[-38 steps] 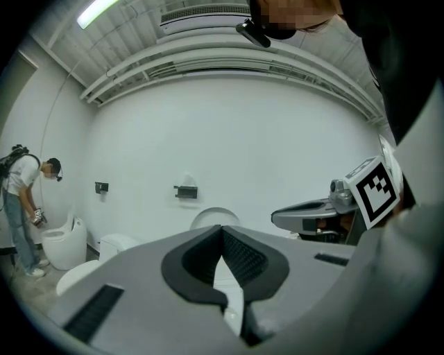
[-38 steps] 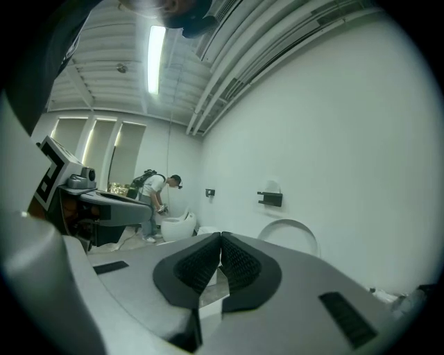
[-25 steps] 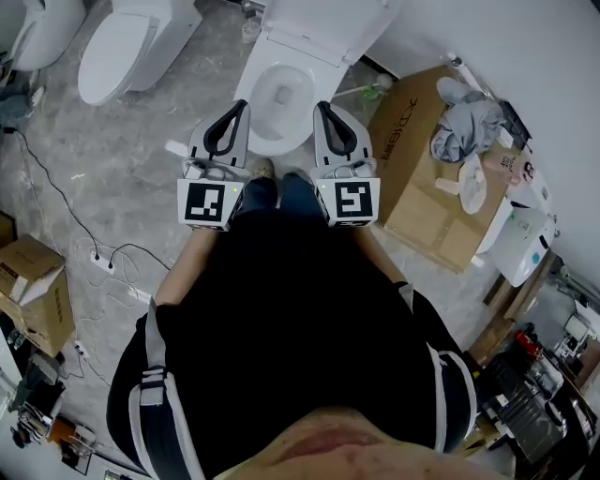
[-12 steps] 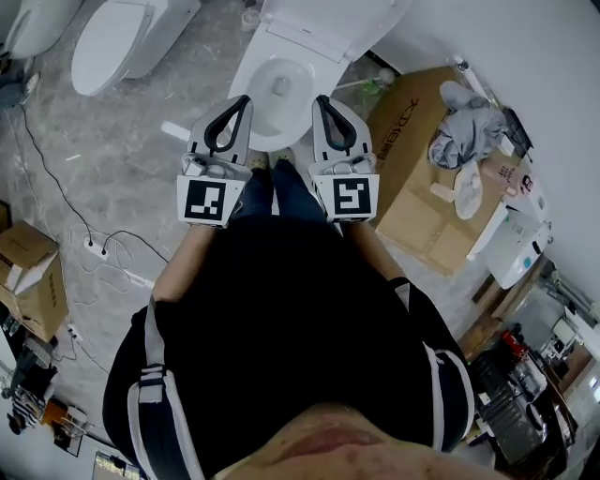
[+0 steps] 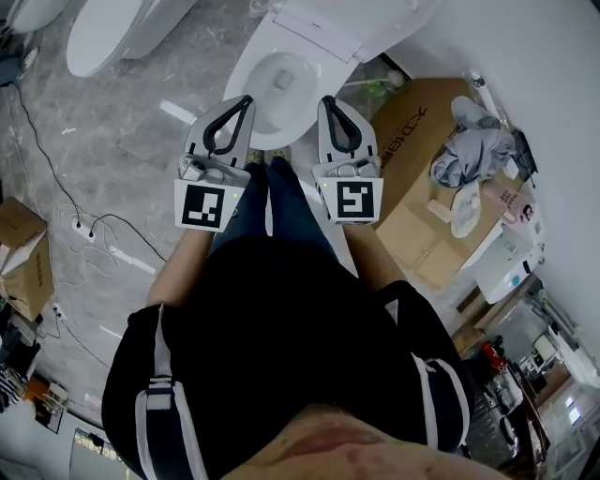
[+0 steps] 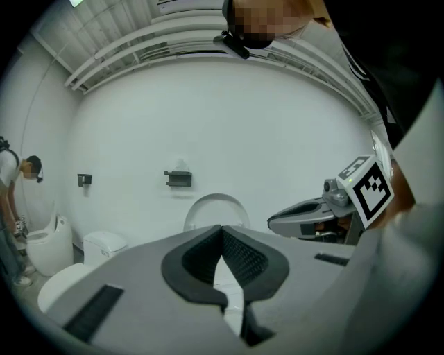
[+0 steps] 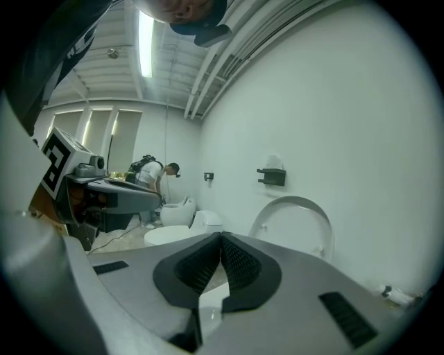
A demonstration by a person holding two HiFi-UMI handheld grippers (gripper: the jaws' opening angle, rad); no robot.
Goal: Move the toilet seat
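A white toilet (image 5: 277,80) stands in front of me, its seat and lid (image 5: 347,23) raised against the wall. In the left gripper view the upright seat (image 6: 216,208) shows as a white arch just past the jaws; in the right gripper view the seat (image 7: 295,222) stands to the right. My left gripper (image 5: 246,99) and right gripper (image 5: 327,99) are held side by side over the bowl's front rim. Both are shut with nothing between their pads, and neither touches the toilet.
A second toilet (image 5: 117,33) stands at the far left. A cardboard box (image 5: 422,159) with a grey cloth (image 5: 483,141) on it sits to the right. Cables (image 5: 84,225) and another box (image 5: 23,253) lie on the floor at left. A person (image 7: 156,173) bends over far off.
The view has shifted forward, so the toilet sits higher in the picture and the gripper tips now reach over the bowl's front rim. Both grippers stay shut.
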